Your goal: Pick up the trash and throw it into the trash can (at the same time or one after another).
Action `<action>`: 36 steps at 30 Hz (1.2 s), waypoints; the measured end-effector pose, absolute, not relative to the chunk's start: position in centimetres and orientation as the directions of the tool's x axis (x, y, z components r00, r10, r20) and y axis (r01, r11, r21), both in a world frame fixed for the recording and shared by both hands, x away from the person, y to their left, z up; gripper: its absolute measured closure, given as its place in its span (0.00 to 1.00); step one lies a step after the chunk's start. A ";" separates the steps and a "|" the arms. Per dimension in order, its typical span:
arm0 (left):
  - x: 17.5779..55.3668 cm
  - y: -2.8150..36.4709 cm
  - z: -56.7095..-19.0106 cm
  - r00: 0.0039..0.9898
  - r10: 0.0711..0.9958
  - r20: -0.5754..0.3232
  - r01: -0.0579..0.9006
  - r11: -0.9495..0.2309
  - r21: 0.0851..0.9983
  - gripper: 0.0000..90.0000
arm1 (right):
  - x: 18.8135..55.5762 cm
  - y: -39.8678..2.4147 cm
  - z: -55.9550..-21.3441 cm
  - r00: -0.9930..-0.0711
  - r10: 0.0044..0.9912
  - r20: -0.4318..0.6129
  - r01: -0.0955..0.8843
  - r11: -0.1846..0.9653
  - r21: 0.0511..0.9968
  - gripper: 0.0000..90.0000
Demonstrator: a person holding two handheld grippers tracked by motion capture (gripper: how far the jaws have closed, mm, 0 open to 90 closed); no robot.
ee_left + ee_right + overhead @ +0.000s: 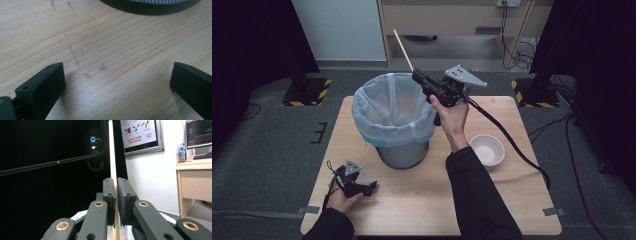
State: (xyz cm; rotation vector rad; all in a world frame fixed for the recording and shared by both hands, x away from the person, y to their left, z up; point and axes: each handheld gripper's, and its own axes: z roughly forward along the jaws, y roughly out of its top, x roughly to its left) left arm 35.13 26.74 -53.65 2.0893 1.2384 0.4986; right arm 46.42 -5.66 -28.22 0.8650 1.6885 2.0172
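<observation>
**Stick held above the bin**

Between the closed jaws of the right gripper (419,78), a thin wooden stick (403,50) is being pinched near its lower end, its length running on past the jaw tips and up, away from the hand. Just below and in front of this gripper, the bin (394,120) with its pale liner is standing on the table (437,205). Behind the wrist, near the forearm, a white bowl (487,149) is sitting. The left gripper (117,82) is resting low over the table with its jaws spread wide and nothing between them, the bin's dark base just ahead of it.
</observation>
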 end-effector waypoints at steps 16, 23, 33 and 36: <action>35.1 26.7 -53.7 0.481 0.877 -0.004 0.629 -0.342 0.698 0.00 | 46.6 -5.9 -28.0 -0.739 0.641 0.208 0.095 -0.207 0.974 0.75; 35.1 26.7 -53.6 0.481 0.876 -0.004 0.629 -0.342 0.698 0.00 | 45.7 -8.0 -26.5 -0.719 0.674 0.170 0.060 -0.184 0.981 0.67; 35.1 26.7 -53.6 0.482 0.876 -0.003 0.630 -0.344 0.697 0.00 | 42.5 -13.3 -24.8 -0.694 0.700 0.168 0.051 -0.185 0.981 0.52; 35.1 26.7 -53.7 0.481 0.876 -0.003 0.629 -0.343 0.698 0.00 | 41.5 -15.2 -24.8 -0.675 0.723 0.148 0.052 -0.154 0.987 0.48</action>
